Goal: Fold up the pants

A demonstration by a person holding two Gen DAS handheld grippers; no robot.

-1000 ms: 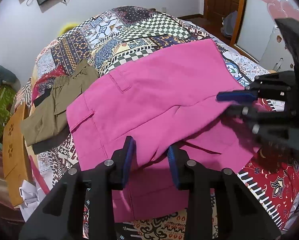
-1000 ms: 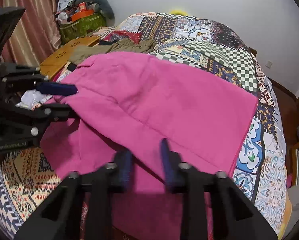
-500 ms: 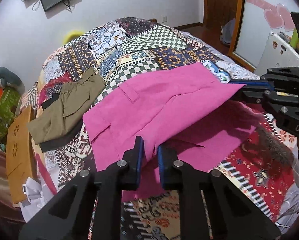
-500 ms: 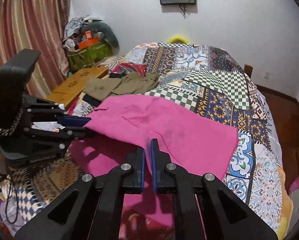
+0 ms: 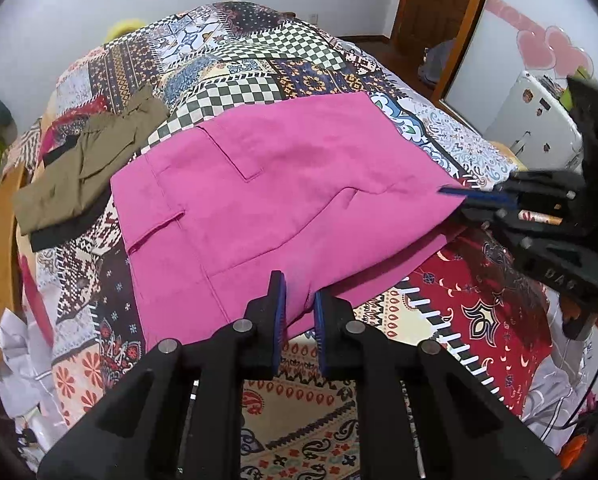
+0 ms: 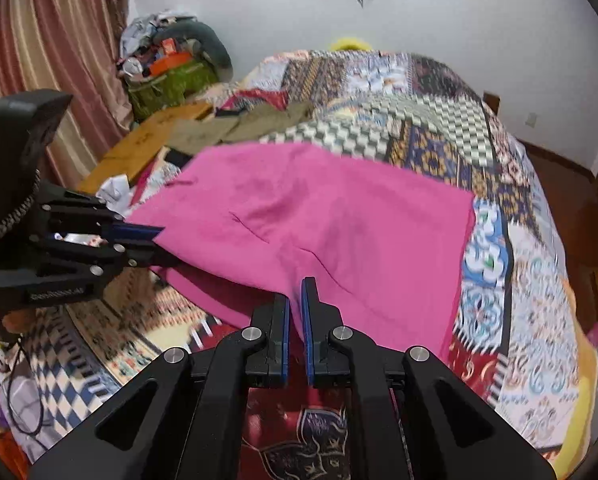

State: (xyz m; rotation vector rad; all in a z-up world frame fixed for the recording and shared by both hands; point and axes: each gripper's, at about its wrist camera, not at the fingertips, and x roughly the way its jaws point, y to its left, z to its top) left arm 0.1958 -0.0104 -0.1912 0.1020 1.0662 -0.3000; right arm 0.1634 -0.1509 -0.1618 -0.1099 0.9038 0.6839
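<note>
Pink pants point(image 5: 279, 184) lie spread on the patchwork bedspread point(image 5: 259, 60), pockets facing up. My left gripper point(image 5: 299, 300) is shut on their near edge, with pink cloth pinched between the blue pads. In the right wrist view my right gripper point(image 6: 295, 300) is shut on the same near edge of the pants point(image 6: 319, 220), further along. Each gripper shows in the other's view: the right gripper point(image 5: 455, 194) at the cloth's right corner, the left gripper point(image 6: 155, 240) at its left corner. The held edge hangs lifted off the bed, with a lower pink layer beneath it.
Folded olive pants point(image 5: 87, 164) on a black garment lie at the bed's far left. A wooden board point(image 6: 147, 148), a striped curtain point(image 6: 39, 40) and a pile of bags point(image 6: 171, 64) stand beside the bed. A mirror door and a white appliance point(image 5: 539, 120) are on the other side.
Both grippers went from open around the pink edge to shut on it. They have since drawn back and slightly up, lifting that edge and pulling the top layer taut.
</note>
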